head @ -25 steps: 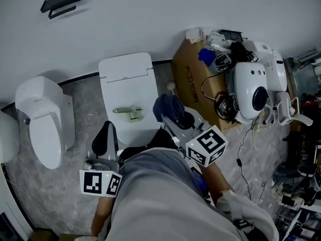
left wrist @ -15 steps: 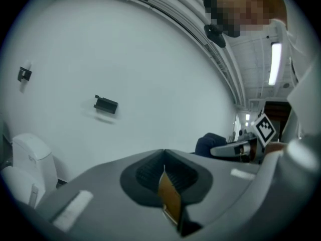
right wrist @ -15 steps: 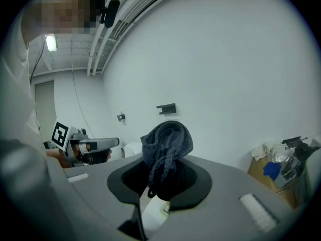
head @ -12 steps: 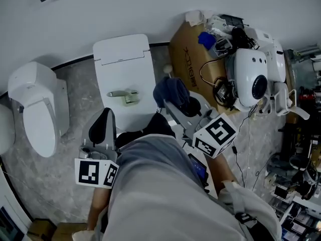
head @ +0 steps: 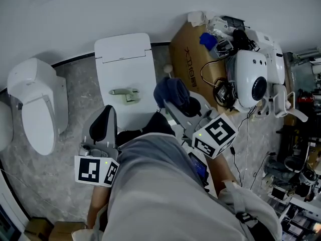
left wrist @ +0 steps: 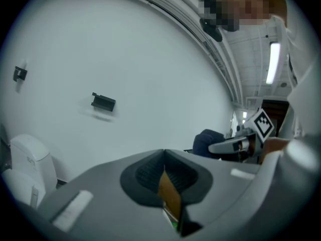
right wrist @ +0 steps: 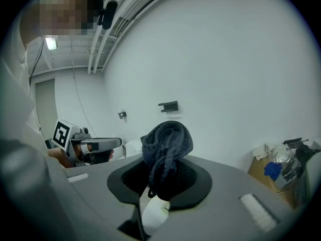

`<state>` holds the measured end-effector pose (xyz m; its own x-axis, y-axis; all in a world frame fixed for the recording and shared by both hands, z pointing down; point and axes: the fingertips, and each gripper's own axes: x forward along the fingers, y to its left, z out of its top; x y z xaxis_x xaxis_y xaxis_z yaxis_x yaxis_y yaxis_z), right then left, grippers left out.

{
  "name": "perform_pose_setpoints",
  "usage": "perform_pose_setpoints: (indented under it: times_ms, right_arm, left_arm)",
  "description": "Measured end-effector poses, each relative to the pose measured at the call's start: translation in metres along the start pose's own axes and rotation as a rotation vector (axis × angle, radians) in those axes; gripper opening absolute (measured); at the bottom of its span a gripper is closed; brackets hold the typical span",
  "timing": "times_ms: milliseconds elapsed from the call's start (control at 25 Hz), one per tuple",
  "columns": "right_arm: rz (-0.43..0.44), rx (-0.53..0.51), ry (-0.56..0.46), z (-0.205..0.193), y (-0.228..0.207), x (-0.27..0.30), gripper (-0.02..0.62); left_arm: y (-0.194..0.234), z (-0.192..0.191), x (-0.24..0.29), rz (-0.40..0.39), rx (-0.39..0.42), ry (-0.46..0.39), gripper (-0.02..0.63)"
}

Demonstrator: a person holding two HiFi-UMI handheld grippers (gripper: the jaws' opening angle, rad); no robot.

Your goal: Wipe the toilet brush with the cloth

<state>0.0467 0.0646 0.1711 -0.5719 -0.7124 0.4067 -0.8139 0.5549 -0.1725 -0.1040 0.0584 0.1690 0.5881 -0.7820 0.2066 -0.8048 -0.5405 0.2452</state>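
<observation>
The person wears a plain grey top (head: 155, 195) toward six o'clock in the head view. The left claw (head: 103, 127) and right claw (head: 173, 104) have light grey shells with black ribbed pads (left wrist: 145, 172), and each carries a white marker cube (head: 98, 170) printed with black squares.

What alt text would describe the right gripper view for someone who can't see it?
The right gripper pinches a dark blue cloth in its fingers, bunched up before a white wall. The left gripper shows at the picture's left.

Dark blue cloth (right wrist: 166, 140), white toilet (head: 125, 67), grey marbled floor (head: 75, 115).
</observation>
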Motion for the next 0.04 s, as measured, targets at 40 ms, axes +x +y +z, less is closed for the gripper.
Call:
perform_pose_setpoints:
  times_ms: [40]
  right_arm:
    - [0.000,-0.002,0.001,-0.0001,0.0007,0.0006,0.087]
  left_arm:
    - [0.0006,0.0001,0.0000,-0.001,0.005,0.001,0.000]
